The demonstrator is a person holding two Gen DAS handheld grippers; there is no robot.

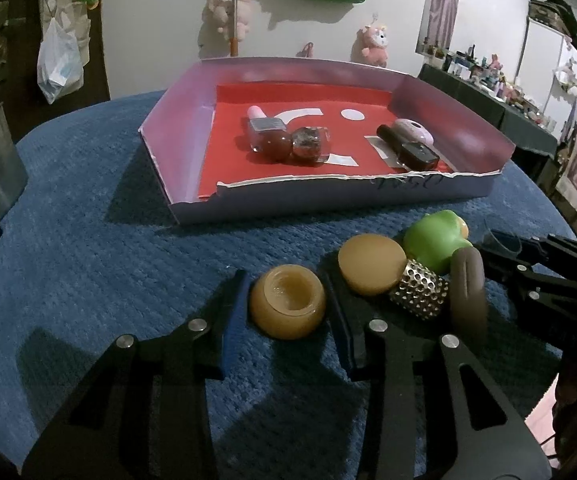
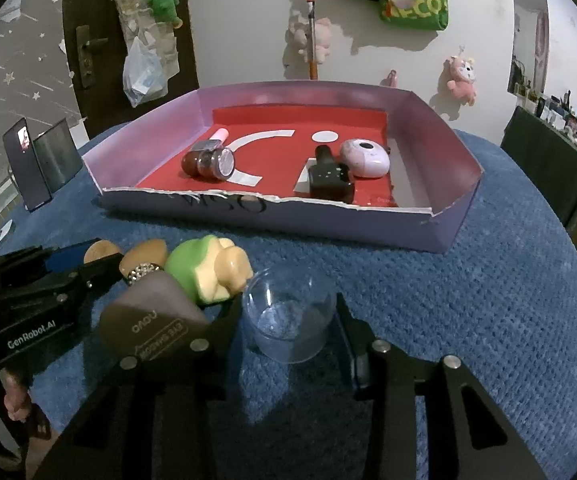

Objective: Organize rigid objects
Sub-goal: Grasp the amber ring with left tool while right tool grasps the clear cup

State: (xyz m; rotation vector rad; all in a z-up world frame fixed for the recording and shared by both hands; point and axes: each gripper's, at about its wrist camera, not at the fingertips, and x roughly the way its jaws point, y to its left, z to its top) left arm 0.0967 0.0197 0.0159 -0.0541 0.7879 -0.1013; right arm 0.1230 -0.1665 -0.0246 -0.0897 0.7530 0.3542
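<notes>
a: so, which step is in hand?

b: a pickup with both hands at once. the left gripper [image 1: 288, 312] has its two black fingers pinched onto a small amber jar [image 1: 287, 306] that sits open-mouthed on the blue textured cloth [image 1: 108, 280]. the right gripper [image 2: 288, 320] is pressed onto a clear plastic cup [image 2: 288, 320], one finger against each side of its wall. both things rest on the cloth, not lifted.

a: and where do they belong?

b: most likely in the shallow lilac box [image 2: 440, 152] with a red floor, which stands farther back on the cloth. it already holds several small bottles [image 2: 208, 162], a dark bottle [image 2: 330, 182] lying on its side, and a pale oval case [image 2: 365, 159] near its right wall.

a: what waits outside the box?

b: a tight cluster between the two grippers: a round amber lid [image 1: 372, 270], a studded silver piece [image 1: 419, 291] touching it, a green and cream figure [image 2: 208, 274], and a flat brown compact [image 2: 156, 322] that leans just beside the right gripper's left finger.

a: what does the next move call for?

b: my judgement: lift each piece straight up, carry it over the torn front edge [image 1: 328, 184] of the box, and set it down on bare red floor. the cup is thin and may flex, so a gentle squeeze suits it. the right gripper should rise cleanly so it does not drag the compact.
</notes>
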